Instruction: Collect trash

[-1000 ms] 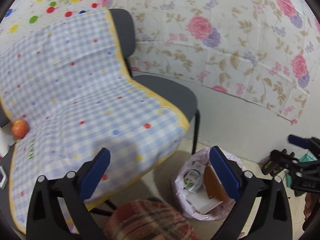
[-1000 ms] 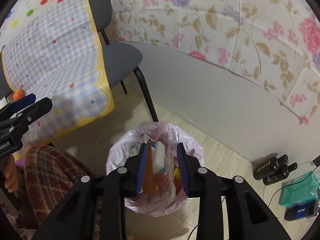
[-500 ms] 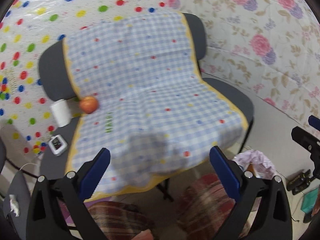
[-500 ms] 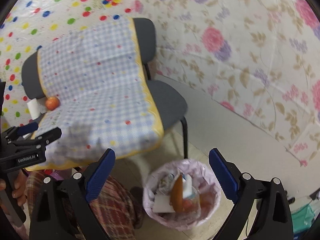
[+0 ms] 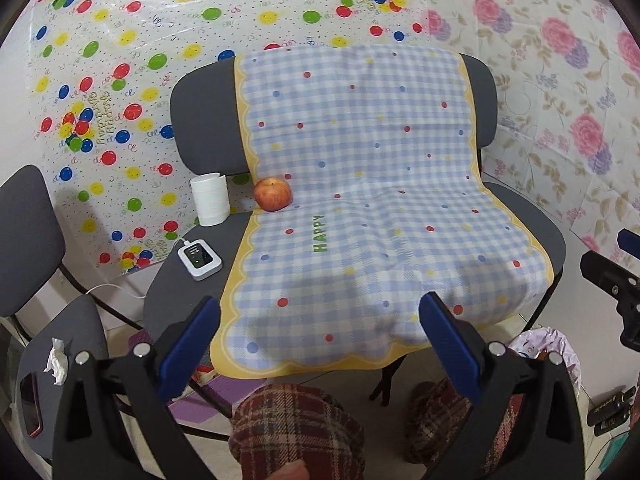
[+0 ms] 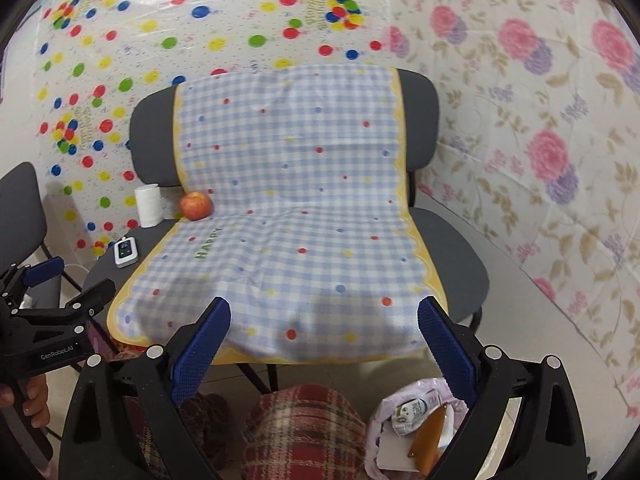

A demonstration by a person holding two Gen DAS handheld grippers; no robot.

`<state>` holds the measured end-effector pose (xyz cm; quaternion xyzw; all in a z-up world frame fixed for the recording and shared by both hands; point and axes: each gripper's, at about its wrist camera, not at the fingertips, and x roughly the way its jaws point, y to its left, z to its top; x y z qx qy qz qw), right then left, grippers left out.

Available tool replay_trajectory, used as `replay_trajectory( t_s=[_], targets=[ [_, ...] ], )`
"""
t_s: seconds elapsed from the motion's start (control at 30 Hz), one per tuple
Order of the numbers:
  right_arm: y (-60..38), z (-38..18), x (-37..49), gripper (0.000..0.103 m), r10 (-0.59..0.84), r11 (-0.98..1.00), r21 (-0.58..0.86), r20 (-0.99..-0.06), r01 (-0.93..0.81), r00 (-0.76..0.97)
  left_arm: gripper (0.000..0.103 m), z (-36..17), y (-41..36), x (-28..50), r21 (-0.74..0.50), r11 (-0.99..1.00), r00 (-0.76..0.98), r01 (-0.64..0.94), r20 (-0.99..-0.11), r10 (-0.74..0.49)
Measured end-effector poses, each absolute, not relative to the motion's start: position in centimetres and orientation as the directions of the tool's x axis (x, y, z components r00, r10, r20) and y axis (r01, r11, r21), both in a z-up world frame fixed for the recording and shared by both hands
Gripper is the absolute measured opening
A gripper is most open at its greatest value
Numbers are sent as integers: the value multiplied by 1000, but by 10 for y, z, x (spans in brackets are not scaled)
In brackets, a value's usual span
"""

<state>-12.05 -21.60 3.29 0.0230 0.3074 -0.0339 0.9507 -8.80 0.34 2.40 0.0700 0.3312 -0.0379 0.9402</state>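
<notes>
A bin lined with a pink bag [image 6: 404, 424] stands on the floor at the lower right and holds cartons and an orange wrapper [image 6: 426, 438]; its rim shows in the left wrist view [image 5: 548, 344]. A crumpled white tissue [image 5: 56, 364] lies on a grey chair at the far left. My left gripper [image 5: 320, 344] is open and empty, in front of the covered chair. My right gripper [image 6: 324, 348] is open and empty, above and left of the bin.
A grey chair [image 5: 532, 232] carries a blue checked cloth [image 5: 360, 200], a red apple [image 5: 273, 194], a white roll [image 5: 210, 200] and a small white device [image 5: 199, 260]. A phone [image 5: 30, 404] lies by the tissue. Plaid-clad knees [image 6: 308, 428] fill the bottom. Dark bottles [image 5: 608, 412] stand on the floor.
The right gripper opened over the bin, leaving the orange wrapper inside, then lifted and turned left. Both views swung from the bin toward the covered chair.
</notes>
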Motion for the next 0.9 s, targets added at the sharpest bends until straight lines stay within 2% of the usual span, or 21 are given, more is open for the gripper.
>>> replay_trajectory(
  t_s=[0.9],
  targets=[
    [-212, 24, -113, 94, -27, 997, 39, -605, 63, 796, 97, 26, 11, -80, 111, 990, 785, 83, -619, 3]
  ],
)
